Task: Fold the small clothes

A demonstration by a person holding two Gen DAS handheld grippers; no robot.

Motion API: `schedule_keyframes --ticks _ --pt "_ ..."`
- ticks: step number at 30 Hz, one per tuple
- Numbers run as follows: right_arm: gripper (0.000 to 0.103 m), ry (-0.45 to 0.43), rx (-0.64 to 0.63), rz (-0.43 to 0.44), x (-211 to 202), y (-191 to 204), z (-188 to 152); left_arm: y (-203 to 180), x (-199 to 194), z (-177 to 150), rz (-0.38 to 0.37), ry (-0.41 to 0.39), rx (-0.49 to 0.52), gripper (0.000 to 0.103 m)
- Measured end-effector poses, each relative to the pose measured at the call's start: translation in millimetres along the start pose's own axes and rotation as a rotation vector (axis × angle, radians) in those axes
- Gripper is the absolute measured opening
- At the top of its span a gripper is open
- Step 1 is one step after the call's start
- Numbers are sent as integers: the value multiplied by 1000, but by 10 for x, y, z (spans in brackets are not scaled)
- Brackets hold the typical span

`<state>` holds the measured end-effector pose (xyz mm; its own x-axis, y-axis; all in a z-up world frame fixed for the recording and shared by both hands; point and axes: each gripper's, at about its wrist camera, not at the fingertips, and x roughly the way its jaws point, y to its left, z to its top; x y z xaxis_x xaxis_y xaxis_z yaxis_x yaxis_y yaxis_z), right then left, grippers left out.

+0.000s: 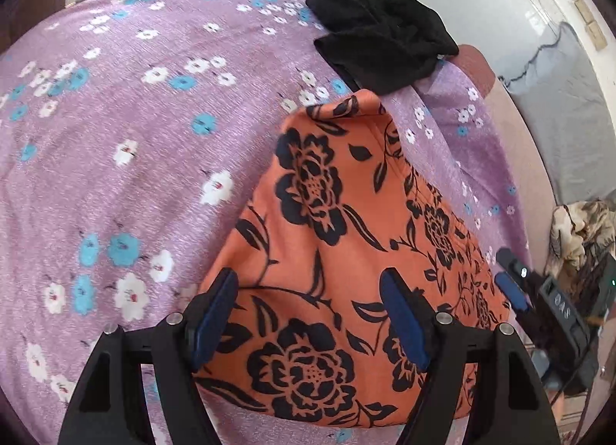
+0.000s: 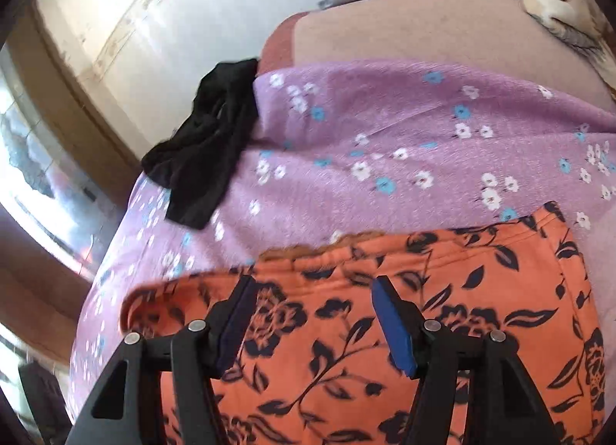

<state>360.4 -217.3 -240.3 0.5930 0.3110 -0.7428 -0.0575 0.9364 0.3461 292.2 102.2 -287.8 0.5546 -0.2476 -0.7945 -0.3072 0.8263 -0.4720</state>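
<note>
R gripper point(image 2: 312, 314) fingers apart over orange floral garment point(image 2: 481, 291); black cloth point(image 2: 208, 148) beyond.

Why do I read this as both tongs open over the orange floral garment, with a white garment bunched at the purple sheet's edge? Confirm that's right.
Not quite: the bunched garment is black, not white, as the left wrist view shows. The rest holds: the left tongs and right tongs stand open over the orange floral garment, on the purple sheet.
</note>
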Motion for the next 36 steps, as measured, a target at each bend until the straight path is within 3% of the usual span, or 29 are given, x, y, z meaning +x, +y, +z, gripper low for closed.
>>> schedule_keyframes --ticks 3,5,8,10,12,14,16,19,23,26,28,30,33,34,36 --pt "66 84 -92 64 139 373 -252 86 -106 57 113 -60 -1 77" --pt "66 104 -116 76 257 577 -355 159 -94 69 163 -59 -21 77" --pt "66 172 -106 63 656 826 -347 297 -5 43 193 14 -27 77" --pt "66 213 -101 -18 945 906 -344 335 75 22 231 57 2 77" --pt "67 189 -104 -51 965 970 -307 326 74 13 247 50 18 77" --pt "67 205 -72 -11 858 942 -284 285 27 6 234 44 30 77" --pt "66 182 -43 39 619 830 -309 197 -20 -2 228 25 49 77" --pt "66 115 -11 42 78 511 -420 -1 -121 -41 238 -40 111 77" --pt "66 45 134 66 -677 -42 -924 -265 -239 -182 244 -105 204 77" --pt "66 -6 138 3 -1085 -310 -1218 -468 -270 -311 221 -136 278 78" --pt "66 -35 148 -53 -1270 -505 -1342 -595 -186 -408 187 -101 339 85" --pt "66 -30 197 -56 -1262 -764 -1398 -646 -63 -550 168 -32 379 85" --pt "63 55 295 -87 -927 -1214 -1528 -584 154 -743 195 83 389 85" --pt "56 89 350 -71 -810 -1369 -1601 -559 170 -803 210 83 397 85" --pt "46 21 385 -17 -875 -1493 -1680 -594 80 -879 234 49 441 85"
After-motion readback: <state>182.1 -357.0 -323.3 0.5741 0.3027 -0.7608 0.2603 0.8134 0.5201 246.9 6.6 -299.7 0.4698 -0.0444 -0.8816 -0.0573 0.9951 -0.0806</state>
